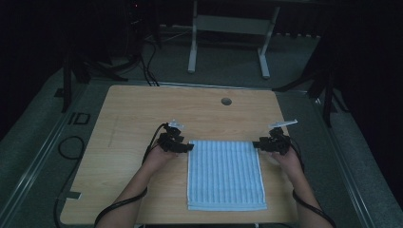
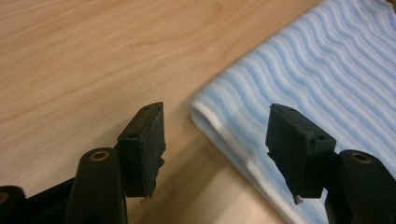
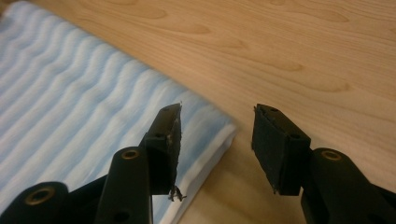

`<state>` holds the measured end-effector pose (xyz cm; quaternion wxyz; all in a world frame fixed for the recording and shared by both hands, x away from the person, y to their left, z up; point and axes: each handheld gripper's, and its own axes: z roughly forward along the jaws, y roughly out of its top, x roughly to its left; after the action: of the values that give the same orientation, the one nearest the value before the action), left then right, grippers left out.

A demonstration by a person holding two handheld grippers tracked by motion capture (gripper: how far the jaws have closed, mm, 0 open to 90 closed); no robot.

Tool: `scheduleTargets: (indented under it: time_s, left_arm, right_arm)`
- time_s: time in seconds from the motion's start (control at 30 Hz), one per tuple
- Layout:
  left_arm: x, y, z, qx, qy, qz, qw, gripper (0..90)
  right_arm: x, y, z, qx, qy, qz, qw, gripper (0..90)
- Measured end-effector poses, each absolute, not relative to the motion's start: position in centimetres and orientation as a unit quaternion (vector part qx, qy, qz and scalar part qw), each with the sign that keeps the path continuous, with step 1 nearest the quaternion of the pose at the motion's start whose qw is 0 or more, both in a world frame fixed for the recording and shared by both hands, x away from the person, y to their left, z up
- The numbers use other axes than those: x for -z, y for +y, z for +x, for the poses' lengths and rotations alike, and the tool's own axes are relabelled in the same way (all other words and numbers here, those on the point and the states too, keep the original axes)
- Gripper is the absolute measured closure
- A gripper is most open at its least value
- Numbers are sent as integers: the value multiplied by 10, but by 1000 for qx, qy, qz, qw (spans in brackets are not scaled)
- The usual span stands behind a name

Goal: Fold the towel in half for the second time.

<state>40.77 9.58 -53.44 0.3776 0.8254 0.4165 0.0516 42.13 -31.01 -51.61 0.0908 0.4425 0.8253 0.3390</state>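
Two grippers flank the far corners of a folded blue striped towel (image 1: 225, 173) lying flat on the wooden table (image 1: 133, 114). Left gripper (image 1: 189, 147) and right gripper (image 1: 257, 144) each straddle a corner, jaws apart, pads gripping nothing.

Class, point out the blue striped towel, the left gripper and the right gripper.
blue striped towel (image 1: 225, 173), high view, middle of cloth
left gripper (image 2: 215, 144), left gripper view, between its open tips
right gripper (image 3: 215, 147), right gripper view, between its open tips
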Motion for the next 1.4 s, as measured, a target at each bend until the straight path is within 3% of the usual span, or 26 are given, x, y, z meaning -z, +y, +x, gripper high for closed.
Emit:
scheduleTargets:
  time_s: [0.2,0.33,0.5,0.57,0.6,0.97,1.2,1.4]
  left_arm:
    - [545,87,423,-28,432,824,365,423]
    - [547,84,425,-27,425,828,365,492]
    - [547,79,429,-22,419,834,359,735]
    - [547,79,429,-22,419,834,359,778]
    - [546,79,429,-25,423,827,370,866]
    - [505,91,423,-61,413,802,426,875]
    - [475,103,393,-61,381,802,456,873]
    - [463,114,350,-58,346,807,475,873]
  right_arm:
    - [527,-300,440,-316,828,456,87,526]
    - [534,-298,442,-299,835,455,82,613]
    - [536,-295,440,-298,843,441,74,811]
    - [537,-294,440,-298,844,439,73,811]
    - [534,-291,440,-292,848,436,80,863]
    - [497,-289,441,-325,836,427,113,875]
    - [454,-288,404,-369,834,383,145,875]
    - [439,-295,363,-391,835,352,157,876]
